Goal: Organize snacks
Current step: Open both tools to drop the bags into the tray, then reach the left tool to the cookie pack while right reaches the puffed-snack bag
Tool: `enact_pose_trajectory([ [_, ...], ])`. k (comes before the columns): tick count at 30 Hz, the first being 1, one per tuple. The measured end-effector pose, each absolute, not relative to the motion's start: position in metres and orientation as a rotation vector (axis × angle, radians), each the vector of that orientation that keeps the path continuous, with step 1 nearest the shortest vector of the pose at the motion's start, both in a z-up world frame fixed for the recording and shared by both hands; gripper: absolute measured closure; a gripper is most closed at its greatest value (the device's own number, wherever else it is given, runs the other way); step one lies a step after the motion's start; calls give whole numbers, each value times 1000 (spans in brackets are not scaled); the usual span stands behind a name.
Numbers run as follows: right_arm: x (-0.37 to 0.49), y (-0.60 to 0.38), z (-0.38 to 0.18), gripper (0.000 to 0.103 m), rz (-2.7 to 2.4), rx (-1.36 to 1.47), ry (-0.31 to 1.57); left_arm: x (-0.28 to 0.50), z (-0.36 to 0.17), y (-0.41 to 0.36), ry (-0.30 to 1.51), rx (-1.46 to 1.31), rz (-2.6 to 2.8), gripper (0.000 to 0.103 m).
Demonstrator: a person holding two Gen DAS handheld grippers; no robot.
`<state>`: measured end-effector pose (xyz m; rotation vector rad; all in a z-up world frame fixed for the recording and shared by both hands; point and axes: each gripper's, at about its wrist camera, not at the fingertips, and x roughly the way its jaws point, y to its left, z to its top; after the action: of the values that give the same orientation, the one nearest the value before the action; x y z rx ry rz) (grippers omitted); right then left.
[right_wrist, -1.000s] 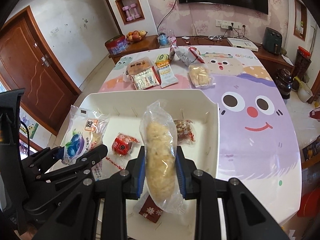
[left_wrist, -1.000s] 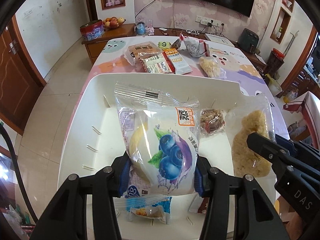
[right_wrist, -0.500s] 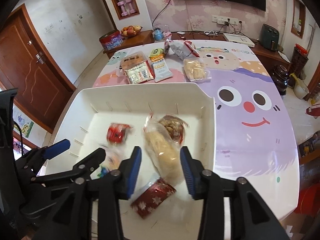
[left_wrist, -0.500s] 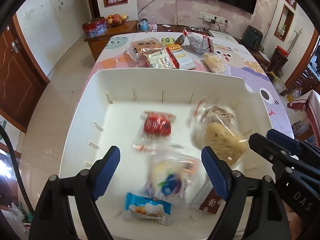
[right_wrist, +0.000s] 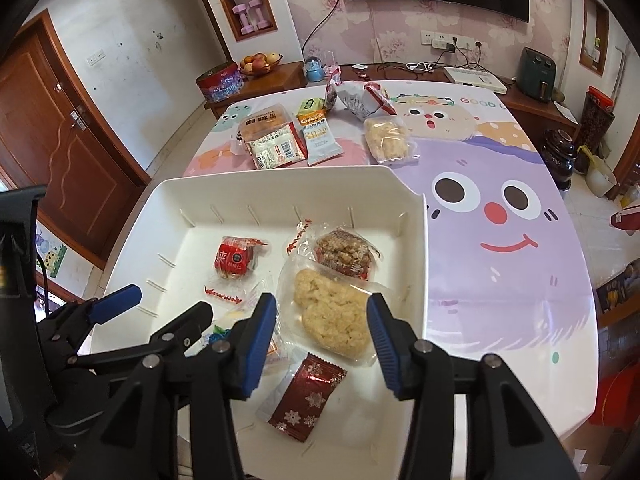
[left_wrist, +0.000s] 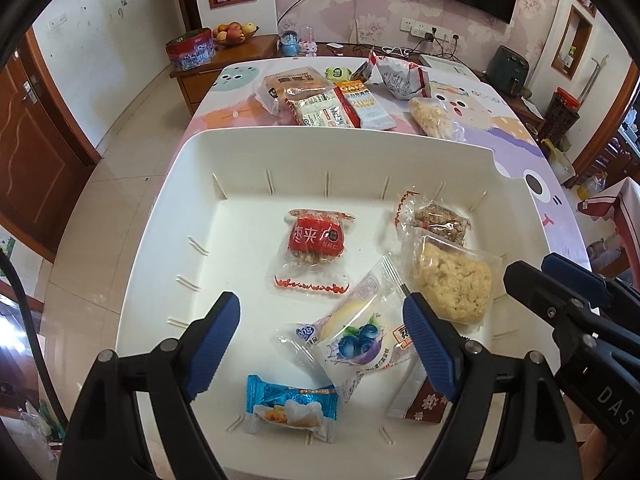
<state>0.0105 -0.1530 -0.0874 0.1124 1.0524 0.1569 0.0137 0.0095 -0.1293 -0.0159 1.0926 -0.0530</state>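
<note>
White bin (left_wrist: 192,184), on the table (right_wrist: 500,280): holds six packets.

Left gripper (left_wrist: 322,338): fingers spread wide, empty. The blueberry bread packet (left_wrist: 360,344) it pinched a second ago now lies flat on the bin floor between and just beyond its fingers, tilted toward the right finger. Ahead of the left finger: red-wrapped snack (left_wrist: 316,240). Below the fingertips, nearest the camera: blue cracker packet (left_wrist: 290,406).

Right gripper (right_wrist: 322,330): fingers likewise spread, empty. The puffed rice cake packet (right_wrist: 332,316) it held upright a second ago now lies between its fingers on the bin floor. Just past it: nut brittle packet (right_wrist: 344,256). Below the fingertips: dark red snowflake packet (right_wrist: 308,398).

Judgement: both drops complete; two more snacks filed.

Pose: both grippers hover side by side above the bin's near half, tilted down into it.

Outstanding: packets beyond the bin's far wall, including a second rice cake packet (right_wrist: 390,138).
</note>
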Motion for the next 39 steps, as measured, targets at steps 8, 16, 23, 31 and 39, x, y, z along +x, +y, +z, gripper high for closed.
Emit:
enact_pose_trajectory([
  [8, 10, -153, -89, 55, 158, 113, 1054, 12, -129, 10, 1095, -14, -51, 20],
  [16, 10, -153, -90, 55, 160, 115, 1055, 11, -129, 10, 1093, -12, -49, 20],
  [23, 11, -153, -90, 55, 160, 115, 1056, 12, -129, 12, 1090, -7, -46, 20],
  [31, 13, -154, -91, 55, 162, 119, 1056, 23, -126, 12, 1076, 13, -44, 20],
  [39, 22, -156, -76, 55, 165, 109, 1011, 46, -100, 14, 1036, 20, -55, 20],
])
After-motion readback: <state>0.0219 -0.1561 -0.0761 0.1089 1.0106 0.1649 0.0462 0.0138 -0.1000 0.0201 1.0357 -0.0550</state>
